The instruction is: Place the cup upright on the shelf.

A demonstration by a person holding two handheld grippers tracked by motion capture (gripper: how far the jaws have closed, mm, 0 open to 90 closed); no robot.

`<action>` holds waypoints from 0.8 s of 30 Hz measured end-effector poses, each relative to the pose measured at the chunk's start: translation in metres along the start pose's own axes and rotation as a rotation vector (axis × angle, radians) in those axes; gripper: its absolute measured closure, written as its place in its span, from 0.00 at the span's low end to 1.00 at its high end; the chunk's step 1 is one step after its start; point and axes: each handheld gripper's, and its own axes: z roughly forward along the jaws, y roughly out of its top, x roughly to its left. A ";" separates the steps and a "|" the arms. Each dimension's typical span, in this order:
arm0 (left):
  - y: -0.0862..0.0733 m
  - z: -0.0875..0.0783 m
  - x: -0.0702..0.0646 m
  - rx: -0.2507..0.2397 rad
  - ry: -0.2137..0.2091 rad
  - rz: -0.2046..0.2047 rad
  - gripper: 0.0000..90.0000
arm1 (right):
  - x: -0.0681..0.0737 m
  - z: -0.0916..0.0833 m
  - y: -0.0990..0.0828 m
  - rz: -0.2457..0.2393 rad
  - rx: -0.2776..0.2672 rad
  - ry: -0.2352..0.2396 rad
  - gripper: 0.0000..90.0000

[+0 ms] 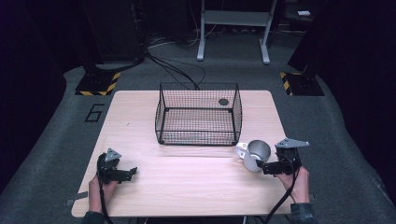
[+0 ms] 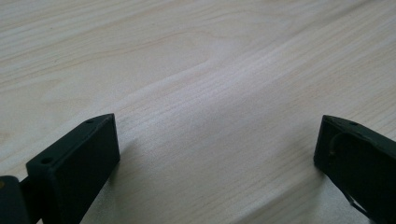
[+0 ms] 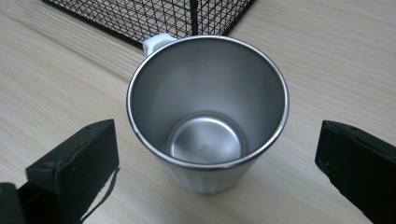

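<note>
1. Down near the bench's (image 1: 187, 186) front-left corner, the left gripper (image 1: 133, 171) is resting low over bare wood, its jaws standing wide apart with nothing between them; the left gripper view is showing pale grain (image 2: 210, 93) between the two black jaws.
2. Over by the front-right part of the bench, the right gripper (image 1: 259, 165) is sitting with its jaws spread wide, gripping nothing, and it is pointing at a steel cup (image 1: 256, 152).
3. Seen from the right gripper view, the cup (image 3: 208, 112) is standing upright between the open jaws, touching neither, with its white handle (image 3: 156, 42) facing the basket.
4. Behind the cup, a black wire basket (image 1: 198, 114) is occupying the bench's middle toward the far edge, its near-right corner just beside the cup.
</note>
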 end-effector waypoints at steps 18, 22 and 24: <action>0.000 0.000 0.000 0.000 -0.001 0.002 0.00 | 0.002 0.040 0.018 -0.049 0.078 0.028 0.00; 0.000 0.000 0.000 0.000 -0.001 0.002 0.00 | 0.002 0.046 0.019 -0.042 0.079 0.030 0.00; 0.000 0.000 0.000 0.000 -0.001 0.002 0.00 | 0.002 0.046 0.019 -0.039 0.076 0.031 0.00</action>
